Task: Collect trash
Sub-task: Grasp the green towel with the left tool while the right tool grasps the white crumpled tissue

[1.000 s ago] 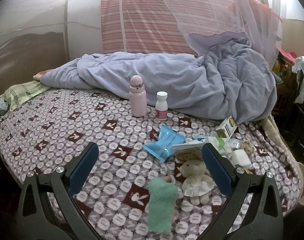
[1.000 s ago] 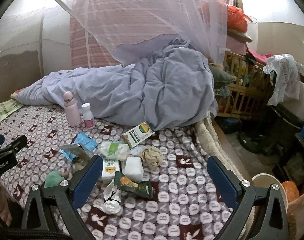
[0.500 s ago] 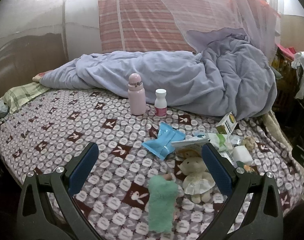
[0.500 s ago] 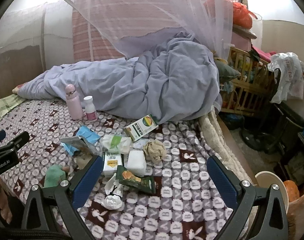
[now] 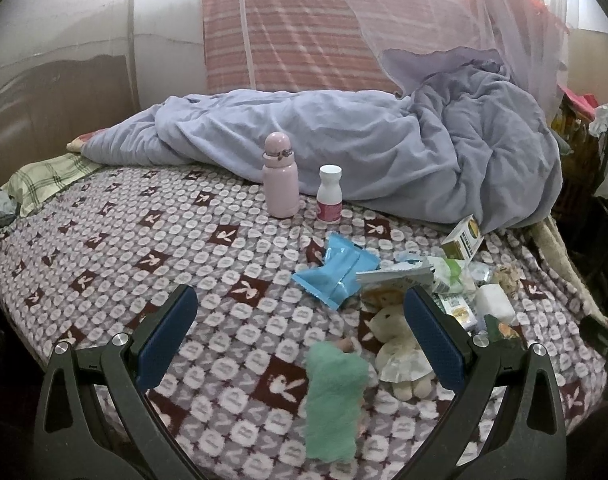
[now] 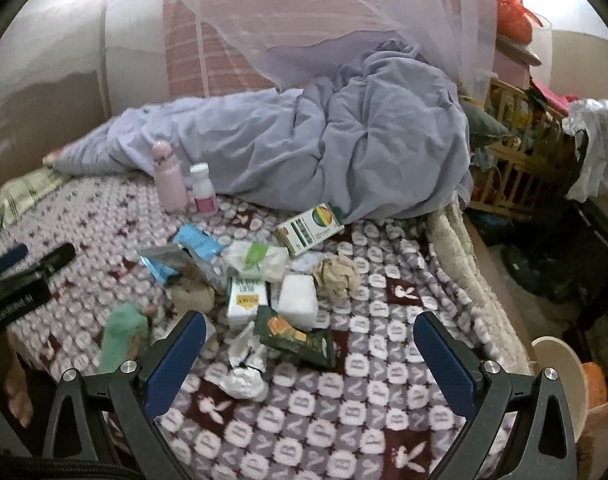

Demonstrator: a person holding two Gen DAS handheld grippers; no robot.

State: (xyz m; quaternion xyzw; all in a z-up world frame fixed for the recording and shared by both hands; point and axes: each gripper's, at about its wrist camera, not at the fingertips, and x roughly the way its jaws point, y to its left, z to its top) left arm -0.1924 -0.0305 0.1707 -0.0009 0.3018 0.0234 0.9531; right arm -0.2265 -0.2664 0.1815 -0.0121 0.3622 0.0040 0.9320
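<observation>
Trash lies in a heap on the patterned bedspread point(image 6: 368, 412): a crumpled white wrapper point(image 6: 243, 372), a dark green snack bag point(image 6: 295, 338), a white and yellow box point(image 6: 245, 300), a white block point(image 6: 295, 298), a crumpled brown paper ball point(image 6: 336, 276), a green and white carton point(image 6: 308, 228) and a blue packet point(image 5: 334, 274). My right gripper point(image 6: 310, 354) is open above the bedspread, with the wrapper and snack bag between its fingers but untouched. My left gripper point(image 5: 299, 332) hangs open over a green plush point(image 5: 334, 392), holding nothing.
A pink flask point(image 5: 280, 182) and a white pill bottle point(image 5: 329, 194) stand by the rumpled lilac duvet point(image 5: 384, 148). A cream doll point(image 5: 400, 352) lies beside the green plush. Right of the bed are a pale bin rim point(image 6: 560, 364) and wooden shelves point(image 6: 516, 160).
My right gripper has moved forward and to the left, so the trash heap looks larger and nearer. The left gripper has shifted only slightly. Both stay open.
</observation>
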